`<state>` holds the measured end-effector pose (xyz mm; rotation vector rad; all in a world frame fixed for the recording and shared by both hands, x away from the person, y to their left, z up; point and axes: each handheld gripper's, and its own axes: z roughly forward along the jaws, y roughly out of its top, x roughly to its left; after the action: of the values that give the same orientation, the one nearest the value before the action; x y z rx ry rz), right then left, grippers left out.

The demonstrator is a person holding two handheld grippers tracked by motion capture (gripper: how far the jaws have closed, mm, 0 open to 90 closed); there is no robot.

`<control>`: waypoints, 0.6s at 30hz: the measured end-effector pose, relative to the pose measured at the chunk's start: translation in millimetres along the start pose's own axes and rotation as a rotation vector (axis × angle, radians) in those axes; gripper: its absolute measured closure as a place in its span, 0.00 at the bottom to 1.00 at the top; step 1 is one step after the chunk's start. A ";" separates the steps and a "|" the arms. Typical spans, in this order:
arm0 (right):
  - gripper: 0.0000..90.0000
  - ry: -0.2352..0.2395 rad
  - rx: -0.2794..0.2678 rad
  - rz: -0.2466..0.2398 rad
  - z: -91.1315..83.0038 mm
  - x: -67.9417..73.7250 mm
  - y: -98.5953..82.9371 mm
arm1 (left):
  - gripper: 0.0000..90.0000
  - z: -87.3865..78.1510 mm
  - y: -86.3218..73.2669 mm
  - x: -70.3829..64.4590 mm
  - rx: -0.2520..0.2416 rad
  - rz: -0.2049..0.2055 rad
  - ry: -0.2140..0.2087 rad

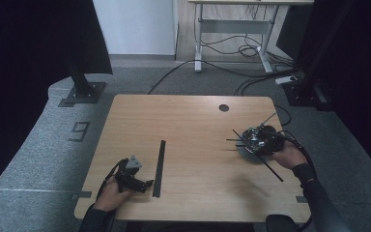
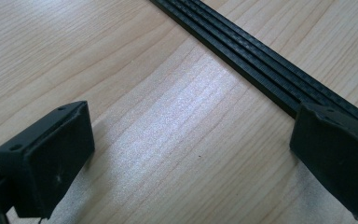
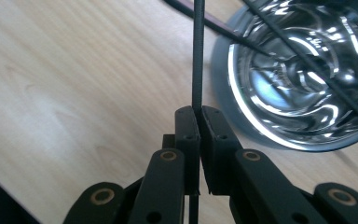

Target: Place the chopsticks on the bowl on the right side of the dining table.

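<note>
A long black grooved strip (image 1: 159, 168) lies flat on the wooden table (image 1: 193, 125), left of centre. My left gripper (image 1: 146, 183) rests low on the table beside the strip's near end. It is open, and in the left gripper view (image 2: 191, 158) its right jaw sits at the edge of the strip (image 2: 261, 60) with bare wood between the jaws. My right gripper (image 1: 261, 142) hovers over a shiny metal bowl (image 1: 247, 151) holding several thin black rods. The right gripper (image 3: 199, 112) is shut on one thin black rod (image 3: 198, 56) beside the bowl (image 3: 303, 74).
A round cable hole (image 1: 223, 108) sits near the table's far edge. Black stand bases (image 1: 82, 92) flank the table on the grey carpet, with cables (image 1: 232, 72) behind. Another desk frame (image 1: 234, 29) stands at the back. A person's hands and dark sleeves enter from the bottom.
</note>
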<state>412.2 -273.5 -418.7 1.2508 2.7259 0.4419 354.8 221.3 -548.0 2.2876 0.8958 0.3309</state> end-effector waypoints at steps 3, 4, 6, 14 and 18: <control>0.95 -0.014 0.004 0.019 2.8 -7.0 2.9 | 0.00 0.0 0.0 0.1 0.000 0.001 0.000; 0.95 -0.020 0.002 0.021 4.2 -9.4 3.8 | 0.00 0.0 0.0 0.1 0.000 0.002 0.000; 0.95 -0.032 0.002 0.033 7.0 -13.7 5.6 | 0.00 0.0 0.0 0.1 0.000 0.002 0.000; 0.95 -0.066 0.007 0.055 20.4 -29.2 11.1 | 0.00 0.0 0.0 0.1 0.000 0.001 0.000; 0.95 -0.068 -0.001 0.066 25.1 -34.6 12.2 | 0.00 0.0 0.0 0.1 0.000 0.002 0.000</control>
<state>449.1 -286.7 -439.6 1.3338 2.6338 0.3999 354.9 221.4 -548.0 2.2888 0.8939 0.3315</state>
